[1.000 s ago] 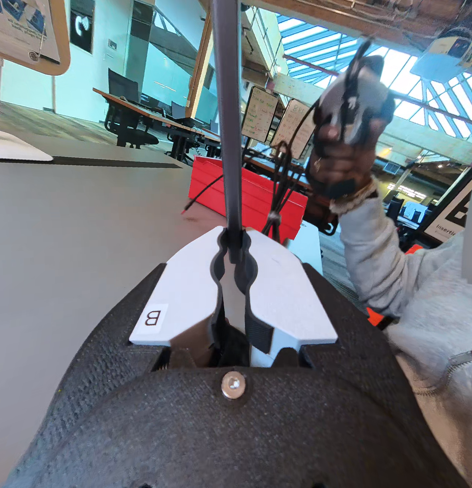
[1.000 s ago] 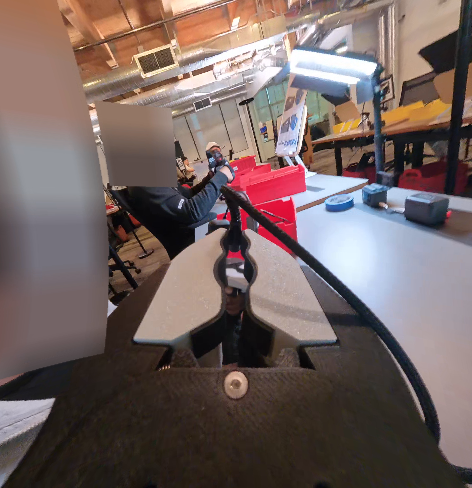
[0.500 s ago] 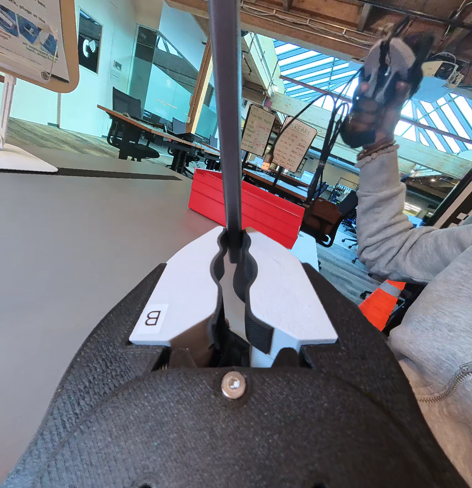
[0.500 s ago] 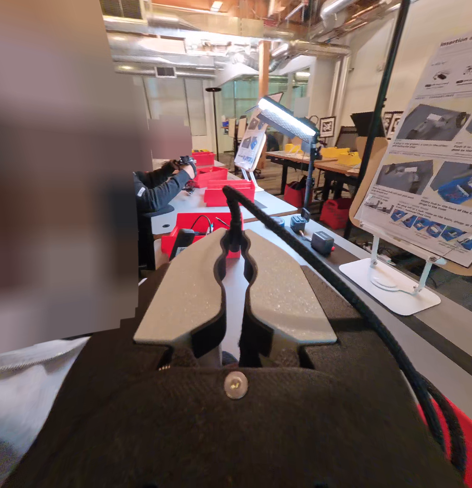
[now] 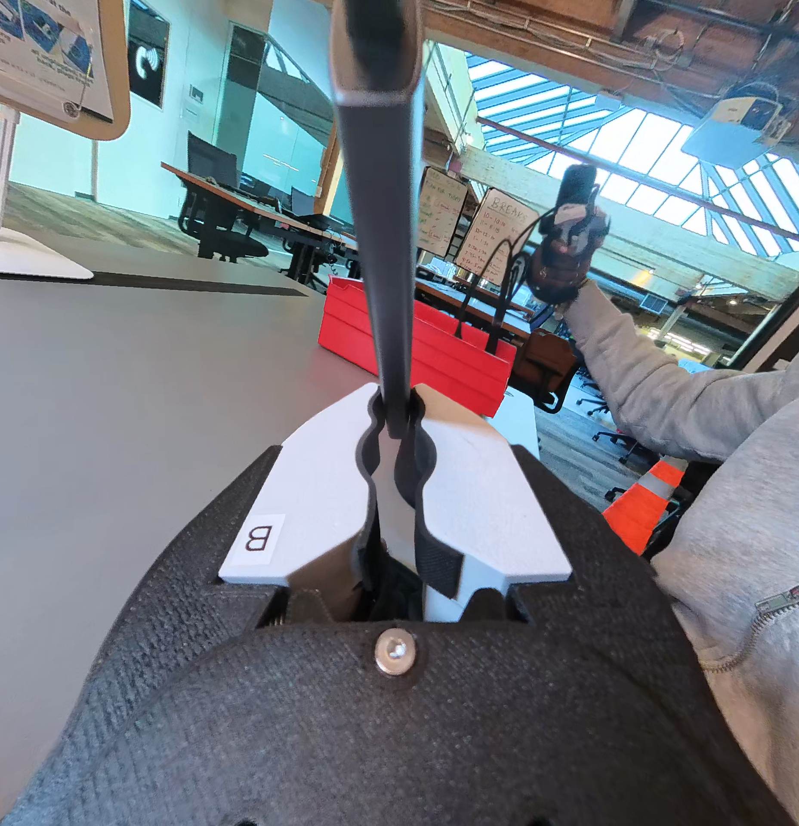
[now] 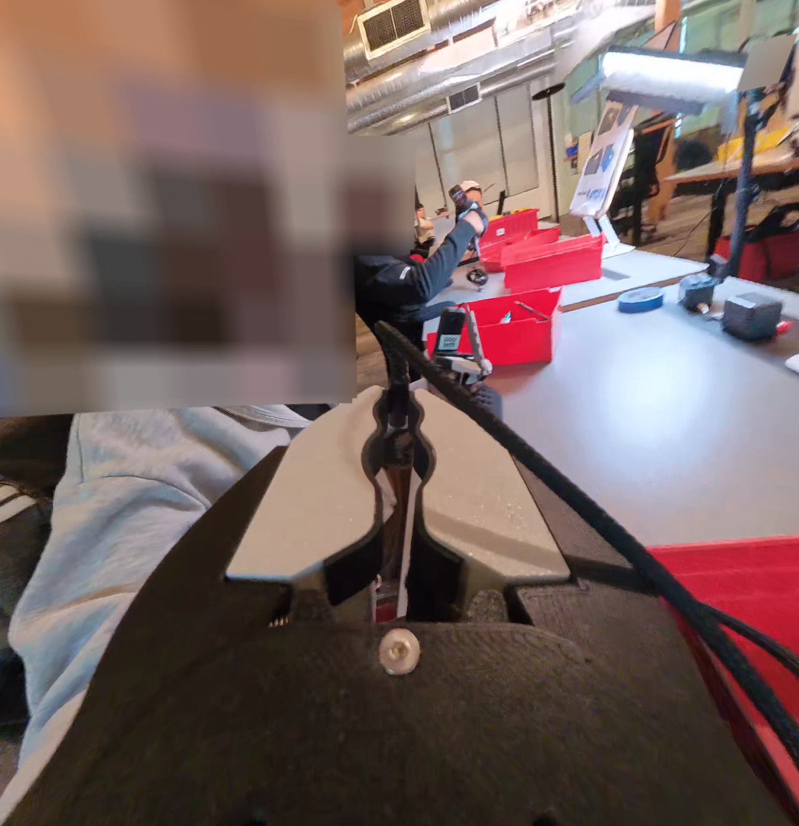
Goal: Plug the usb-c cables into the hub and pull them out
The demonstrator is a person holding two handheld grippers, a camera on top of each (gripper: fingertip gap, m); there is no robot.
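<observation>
My left gripper [image 5: 396, 402] is shut on a dark grey flat hub [image 5: 379, 187], which stands straight up out of the jaws and runs off the top of the view. My right gripper [image 6: 398, 402] is shut on the plug end of a black braided usb-c cable [image 6: 567, 496], which bends back over the right finger and runs down to the lower right. In the left wrist view the right gripper [image 5: 567, 232] is raised at the right, with black cables [image 5: 500, 290] hanging from it into a red bin [image 5: 415, 353]. The left gripper [image 6: 462, 353] shows small ahead in the right wrist view.
The grey table [image 5: 142, 380] stretches left, with a sign stand [image 5: 13, 250] at its far left. A red bin corner [image 6: 737, 581] lies under the right gripper. Another red bin [image 6: 509, 330], blue tape roll [image 6: 641, 300] and two dark blocks [image 6: 750, 313] sit farther off. A person's grey sleeve [image 5: 656, 393] crosses the right. About 40 cm separates my left fingertips from my right.
The right gripper went up high, then came down and farther away, so its cables now hang into the red bin. The right view swung round. The left gripper kept its hold on the hub.
</observation>
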